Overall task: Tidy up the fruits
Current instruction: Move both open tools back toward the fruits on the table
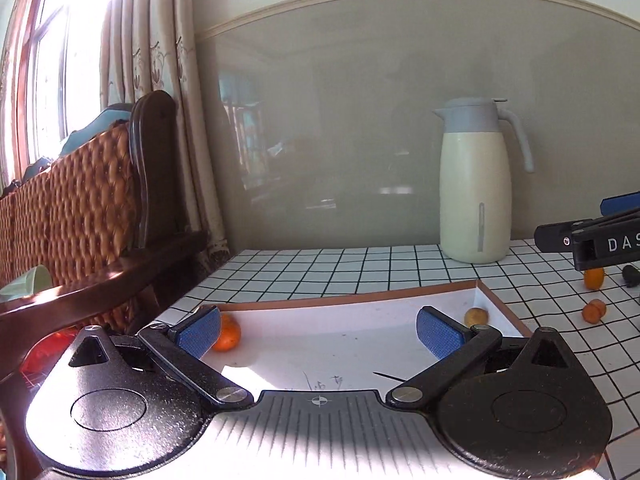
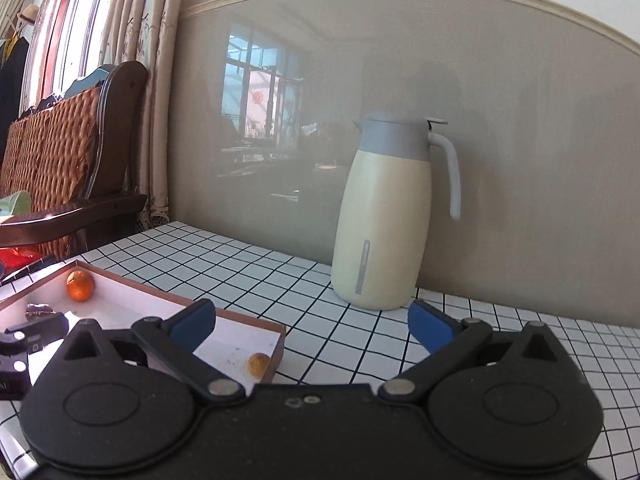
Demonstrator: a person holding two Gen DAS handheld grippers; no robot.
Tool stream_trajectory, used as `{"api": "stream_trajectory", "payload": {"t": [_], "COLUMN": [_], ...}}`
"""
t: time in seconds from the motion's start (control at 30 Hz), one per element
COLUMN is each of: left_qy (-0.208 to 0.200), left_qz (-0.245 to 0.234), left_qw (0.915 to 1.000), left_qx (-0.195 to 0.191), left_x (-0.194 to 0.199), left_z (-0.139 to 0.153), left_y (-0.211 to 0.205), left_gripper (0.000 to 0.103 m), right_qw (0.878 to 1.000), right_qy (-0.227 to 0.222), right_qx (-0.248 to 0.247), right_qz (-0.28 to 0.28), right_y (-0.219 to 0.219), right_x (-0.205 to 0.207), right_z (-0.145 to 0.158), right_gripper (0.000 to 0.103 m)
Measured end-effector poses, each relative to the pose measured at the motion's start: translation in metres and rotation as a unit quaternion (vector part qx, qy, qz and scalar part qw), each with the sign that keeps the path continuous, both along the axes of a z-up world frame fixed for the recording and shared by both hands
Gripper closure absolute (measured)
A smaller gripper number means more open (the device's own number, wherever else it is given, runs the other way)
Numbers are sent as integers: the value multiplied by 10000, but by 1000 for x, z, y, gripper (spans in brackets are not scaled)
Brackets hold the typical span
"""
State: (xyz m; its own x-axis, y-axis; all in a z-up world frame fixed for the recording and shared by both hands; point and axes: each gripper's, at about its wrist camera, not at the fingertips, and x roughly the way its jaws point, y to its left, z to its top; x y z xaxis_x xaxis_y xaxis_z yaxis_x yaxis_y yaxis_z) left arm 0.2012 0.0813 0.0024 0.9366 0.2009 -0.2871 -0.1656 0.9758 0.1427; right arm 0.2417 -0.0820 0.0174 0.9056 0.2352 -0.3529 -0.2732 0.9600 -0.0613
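A shallow tray (image 1: 360, 298) with a white floor and brown rim lies on the checked table. Inside it, an orange (image 1: 228, 334) sits at the left, partly behind my left finger, and a small yellowish fruit (image 1: 476, 315) rests in the far right corner. My left gripper (image 1: 320, 330) hovers open over the tray, holding nothing. Two small oranges (image 1: 594, 278) (image 1: 594, 311) lie on the table right of the tray. My right gripper (image 2: 312, 326) is open and empty, above the table beside the tray (image 2: 160, 294), which shows the orange (image 2: 80, 285) and the yellowish fruit (image 2: 258, 364).
A cream jug with a grey lid (image 2: 384, 216) stands against the back wall. A wicker-backed wooden chair (image 1: 80, 208) is left of the table. A small dark object (image 1: 631, 275) lies near the loose oranges. A dark shiny item (image 2: 40, 309) lies in the tray.
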Motion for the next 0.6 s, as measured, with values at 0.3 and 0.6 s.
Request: {"api": "stream_trajectory", "payload": {"t": [0.3, 0.6], "left_qy": [25, -168], "left_qz": [-162, -184], "left_qw": [9997, 9983], "left_qx": [-157, -535], "left_x": [-27, -39], "left_z": [1, 0], "left_y": [-27, -41], "left_gripper": [0, 0], "right_qw": [9999, 9993], "right_qy": [102, 60], "right_qx": [31, -61], "right_qz": [-132, -362], "right_y": [-36, -76], "right_x": [-35, -77], "right_z": [-5, -10], "right_gripper": [6, 6]}}
